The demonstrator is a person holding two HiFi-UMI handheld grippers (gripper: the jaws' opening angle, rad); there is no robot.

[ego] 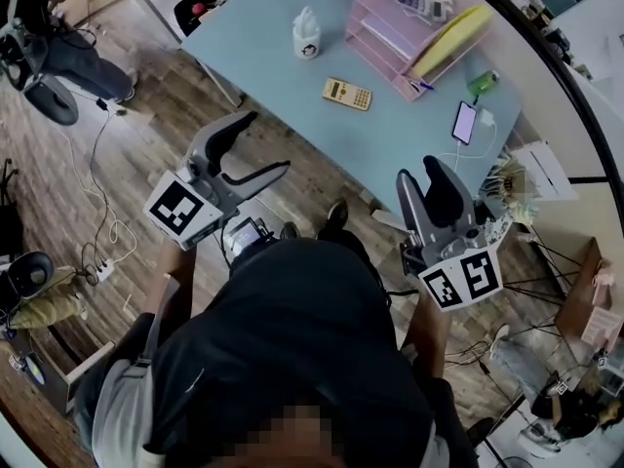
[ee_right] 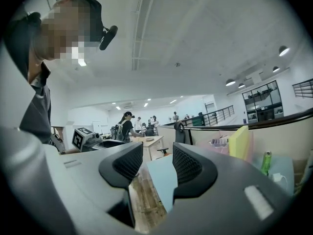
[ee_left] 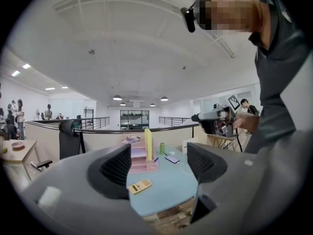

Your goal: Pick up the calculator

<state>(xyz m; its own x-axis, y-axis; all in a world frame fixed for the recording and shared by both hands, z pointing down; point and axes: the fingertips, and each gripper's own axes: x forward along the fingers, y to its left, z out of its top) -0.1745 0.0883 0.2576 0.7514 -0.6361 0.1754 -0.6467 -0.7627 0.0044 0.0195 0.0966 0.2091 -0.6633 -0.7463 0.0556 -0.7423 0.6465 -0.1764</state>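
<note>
Yellow calc (ego: 347,94): flat on light-blue table (ego: 263,37), keys up, toward the near edge. Sits betw. white bottle (ego: 306,35) and phone (ego: 465,122), just in front of pink file tray (ego: 385,37). Touched by nothing.

L gripper (ego: 265,142): held over wood floor (ego: 146,115), short of table edge, well apart from calc. Jaws spread wide, nothing betw. them. In left gripper view, L gripper (ee_left: 156,165) points at table; calc (ee_left: 140,185) shows through the gap, low and toward the left jaw, but far beyond the pads, no contact. Pink tray (ee_left: 139,158) and upright yellow folder (ee_left: 148,144) visible behind it.

R gripper (ego: 419,172): also off the table, near its right corner, close to person's body. In right gripper view, R gripper (ee_right: 157,163) jaws apart by a narrow gap, pinching nothing; only table corner (ee_right: 164,177) and floor planks seen through the gap.

Other bits on table: yellow folder (ego: 448,39) leaning in tray, green can (ego: 481,83) by far edge, white cable at phone. Marker cubes on both grippers face up at head cam.
</note>
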